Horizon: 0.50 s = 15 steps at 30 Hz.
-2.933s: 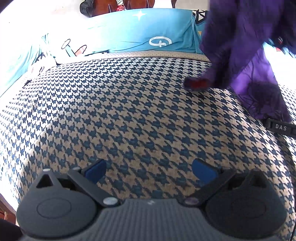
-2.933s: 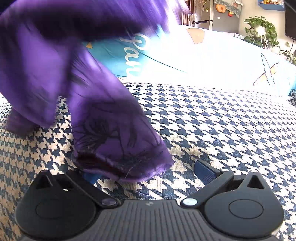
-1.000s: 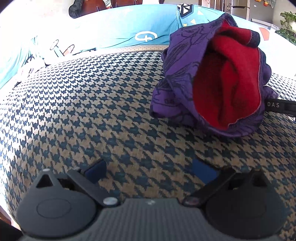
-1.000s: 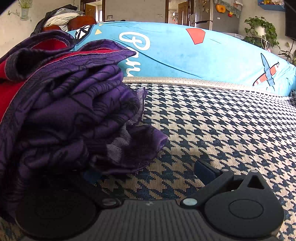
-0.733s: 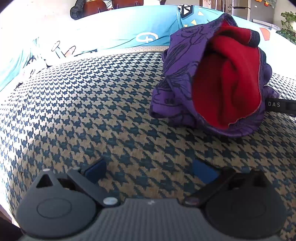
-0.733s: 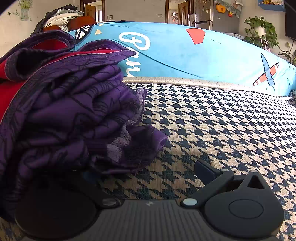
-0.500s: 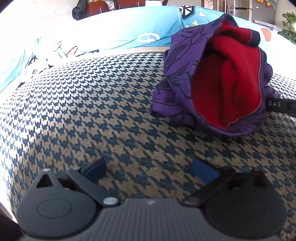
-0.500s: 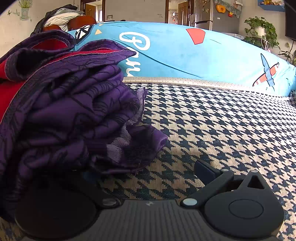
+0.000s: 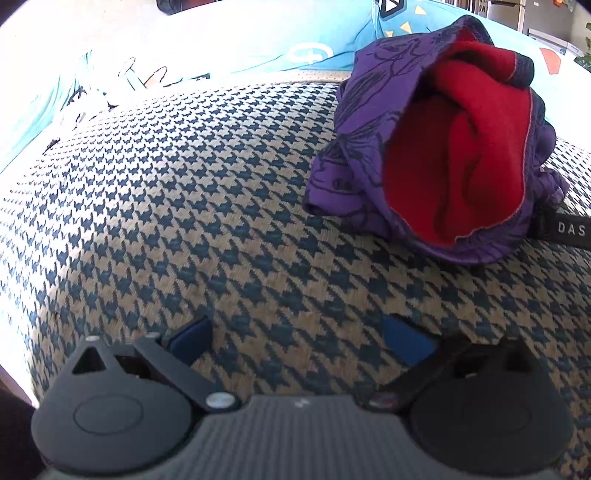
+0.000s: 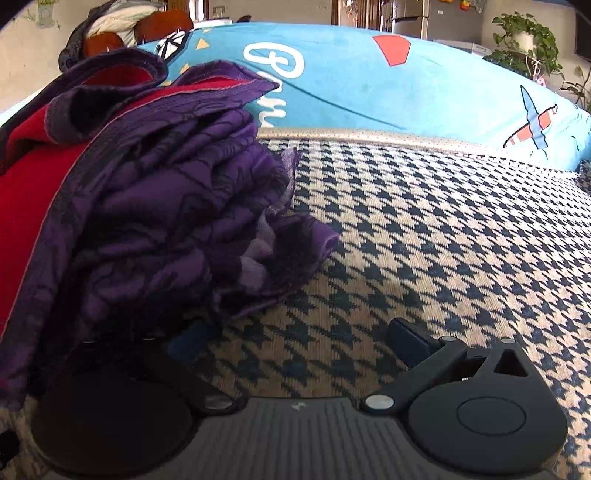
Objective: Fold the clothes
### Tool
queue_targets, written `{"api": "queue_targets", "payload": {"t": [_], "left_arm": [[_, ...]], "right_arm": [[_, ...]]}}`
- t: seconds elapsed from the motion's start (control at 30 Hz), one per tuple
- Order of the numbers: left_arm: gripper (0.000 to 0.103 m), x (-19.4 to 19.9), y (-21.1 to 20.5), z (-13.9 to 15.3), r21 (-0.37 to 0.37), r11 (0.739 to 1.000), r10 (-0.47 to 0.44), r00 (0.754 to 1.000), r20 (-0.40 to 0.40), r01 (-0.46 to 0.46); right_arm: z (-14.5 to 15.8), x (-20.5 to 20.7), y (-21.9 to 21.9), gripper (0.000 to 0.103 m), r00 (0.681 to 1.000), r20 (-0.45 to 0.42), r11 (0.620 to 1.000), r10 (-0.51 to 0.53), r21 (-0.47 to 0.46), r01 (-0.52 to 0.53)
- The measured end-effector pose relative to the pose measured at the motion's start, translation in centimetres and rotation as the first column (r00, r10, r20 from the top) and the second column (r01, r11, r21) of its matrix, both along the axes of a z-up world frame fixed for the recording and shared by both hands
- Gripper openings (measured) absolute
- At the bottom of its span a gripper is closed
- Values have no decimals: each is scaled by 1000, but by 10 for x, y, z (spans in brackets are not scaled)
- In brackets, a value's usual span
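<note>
A purple patterned garment (image 9: 354, 155) with a red lining (image 9: 454, 155) lies in a crumpled heap on the houndstooth sofa seat (image 9: 184, 206). In the left wrist view it sits ahead and to the right of my left gripper (image 9: 297, 336), which stands open over bare seat. In the right wrist view the same garment (image 10: 166, 206) fills the left half and drapes over the left finger of my right gripper (image 10: 295, 339). That gripper is open, with only the seat fabric between its fingers. The other gripper's black body (image 9: 569, 230) pokes out behind the heap.
A blue printed cushion cover (image 10: 406, 81) runs along the sofa's back. The seat's left edge (image 9: 14, 332) drops off near my left gripper. Potted plants (image 10: 528, 40) and a chair with clothes (image 10: 118, 26) stand behind the sofa.
About three seconds ago the garment was swinging in the air; it now lies still in a heap. Over the last second the left view shifted slightly and the right gripper has not moved.
</note>
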<state>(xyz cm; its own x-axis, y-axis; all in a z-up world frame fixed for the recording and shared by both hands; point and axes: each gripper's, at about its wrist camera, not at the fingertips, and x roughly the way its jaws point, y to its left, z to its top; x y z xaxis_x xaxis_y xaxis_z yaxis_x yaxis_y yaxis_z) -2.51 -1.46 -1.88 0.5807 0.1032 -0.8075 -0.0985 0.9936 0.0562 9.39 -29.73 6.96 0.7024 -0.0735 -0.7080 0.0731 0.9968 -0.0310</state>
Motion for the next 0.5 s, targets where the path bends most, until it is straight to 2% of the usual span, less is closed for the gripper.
{"api": "queue_targets", "payload": {"t": [0.3, 0.5], "left_arm": [[103, -13, -6, 4, -2, 1000, 11, 1000, -23, -11], [103, -19, -7, 3, -8, 1000, 11, 999, -32, -12]], "right_arm": [[4, -22, 6, 103, 991, -122, 999, 50, 6, -49], [2, -38, 8, 103, 986, -152, 998, 67, 11, -66]]}}
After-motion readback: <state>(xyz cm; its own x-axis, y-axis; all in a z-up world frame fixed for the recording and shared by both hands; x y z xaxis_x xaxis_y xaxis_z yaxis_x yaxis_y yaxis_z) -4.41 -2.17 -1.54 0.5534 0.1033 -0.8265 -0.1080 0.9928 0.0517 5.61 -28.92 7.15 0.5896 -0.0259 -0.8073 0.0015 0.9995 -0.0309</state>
